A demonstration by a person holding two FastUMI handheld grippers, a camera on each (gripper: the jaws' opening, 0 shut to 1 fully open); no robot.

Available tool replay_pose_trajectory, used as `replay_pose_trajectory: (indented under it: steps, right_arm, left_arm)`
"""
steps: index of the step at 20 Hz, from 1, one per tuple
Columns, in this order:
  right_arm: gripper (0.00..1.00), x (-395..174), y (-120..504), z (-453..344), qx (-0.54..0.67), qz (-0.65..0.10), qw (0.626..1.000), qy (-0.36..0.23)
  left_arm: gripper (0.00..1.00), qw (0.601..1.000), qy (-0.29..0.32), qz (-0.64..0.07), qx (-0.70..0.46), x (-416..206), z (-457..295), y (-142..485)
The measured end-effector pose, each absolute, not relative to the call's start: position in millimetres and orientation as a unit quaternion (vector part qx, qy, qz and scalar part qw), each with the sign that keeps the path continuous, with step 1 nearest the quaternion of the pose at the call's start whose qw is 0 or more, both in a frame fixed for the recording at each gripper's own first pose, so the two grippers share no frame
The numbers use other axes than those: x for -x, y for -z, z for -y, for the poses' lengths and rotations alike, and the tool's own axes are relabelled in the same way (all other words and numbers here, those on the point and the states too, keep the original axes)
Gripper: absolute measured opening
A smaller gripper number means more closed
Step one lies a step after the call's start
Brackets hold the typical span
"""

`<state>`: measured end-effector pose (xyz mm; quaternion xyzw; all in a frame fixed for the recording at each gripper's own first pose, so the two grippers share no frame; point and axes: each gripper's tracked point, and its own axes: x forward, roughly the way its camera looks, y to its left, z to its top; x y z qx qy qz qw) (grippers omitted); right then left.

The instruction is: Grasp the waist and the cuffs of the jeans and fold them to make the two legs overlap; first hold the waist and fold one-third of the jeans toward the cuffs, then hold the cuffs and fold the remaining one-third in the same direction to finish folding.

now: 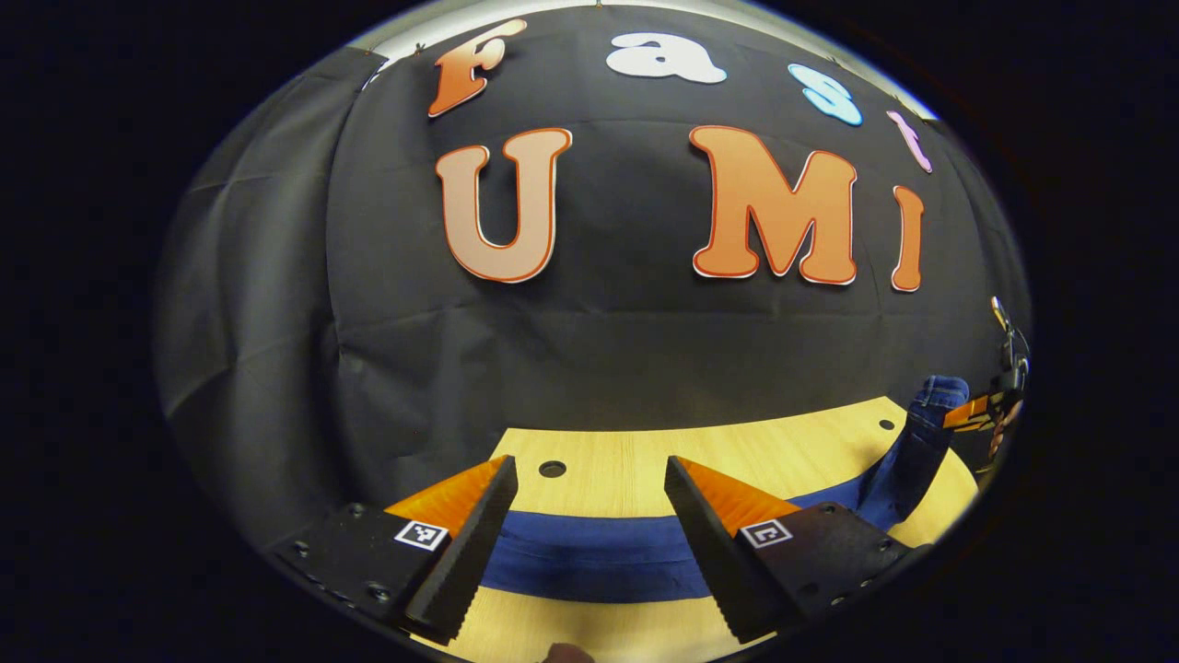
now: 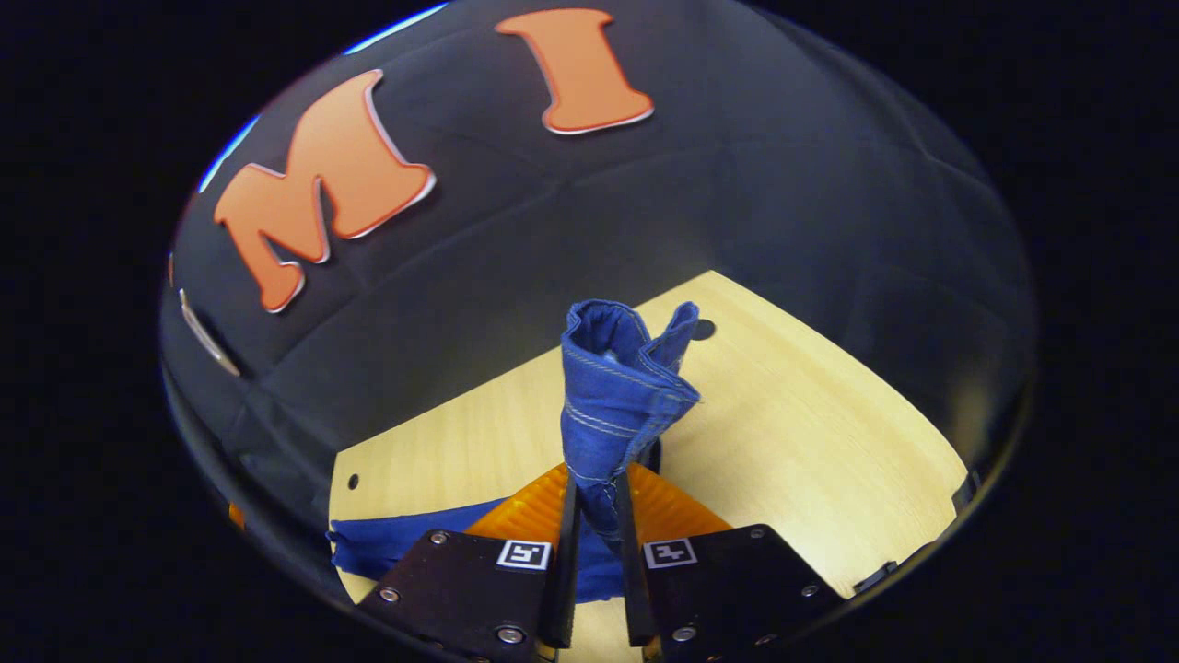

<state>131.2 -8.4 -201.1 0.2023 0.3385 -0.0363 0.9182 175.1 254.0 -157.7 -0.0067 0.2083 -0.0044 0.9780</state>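
The blue jeans (image 1: pixel 589 552) lie as a flat band across the pale wooden table (image 1: pixel 617 456), under and between my left gripper's fingers. My left gripper (image 1: pixel 589 465) is open above that band and holds nothing. At the far right of the left gripper view, one end of the jeans (image 1: pixel 921 433) rises off the table to my right gripper (image 1: pixel 981 412). In the right gripper view, my right gripper (image 2: pixel 597 483) is shut on a hemmed, pale-stitched end of the jeans (image 2: pixel 617 387), which stands bunched above the fingertips. More denim (image 2: pixel 405 543) trails off to the left on the table (image 2: pixel 811 433).
The black cloth wall (image 1: pixel 599 350) stands close behind the table's far edge. Small round holes (image 1: pixel 552 469) (image 2: pixel 353 481) mark the tabletop. Bare wood spreads to the right of the held denim in the right gripper view. A fingertip (image 1: pixel 566 654) shows at the bottom of the left gripper view.
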Motion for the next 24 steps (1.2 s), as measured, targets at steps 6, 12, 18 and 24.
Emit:
replay_pose_trajectory:
  steps: [6, 12, 18, 24]
  right_arm:
    - [0.2, -124.1, 224.5, -34.2, -0.153, -0.383, 0.911, 0.012]
    - [0.17, -124.7, 274.2, -28.0, -0.142, -0.428, 0.892, 0.032]
    - [0.46, -126.5, 289.7, -48.7, -0.174, -0.459, 0.871, 0.003]
    - [0.9, -157.1, 307.2, -43.8, -0.166, -0.449, 0.878, 0.007]
  left_arm:
    - [0.99, 0.975, 0.004, -0.22, 0.023, -163.6, -266.0, 172.5]
    - [0.99, 0.971, -0.018, -0.237, 0.024, -156.1, -283.1, 189.0]
    - [0.99, 0.965, -0.033, -0.259, 0.016, -149.1, -283.8, 203.4]
    - [0.99, 0.957, -0.049, -0.284, 0.022, -143.6, -285.6, 220.6]
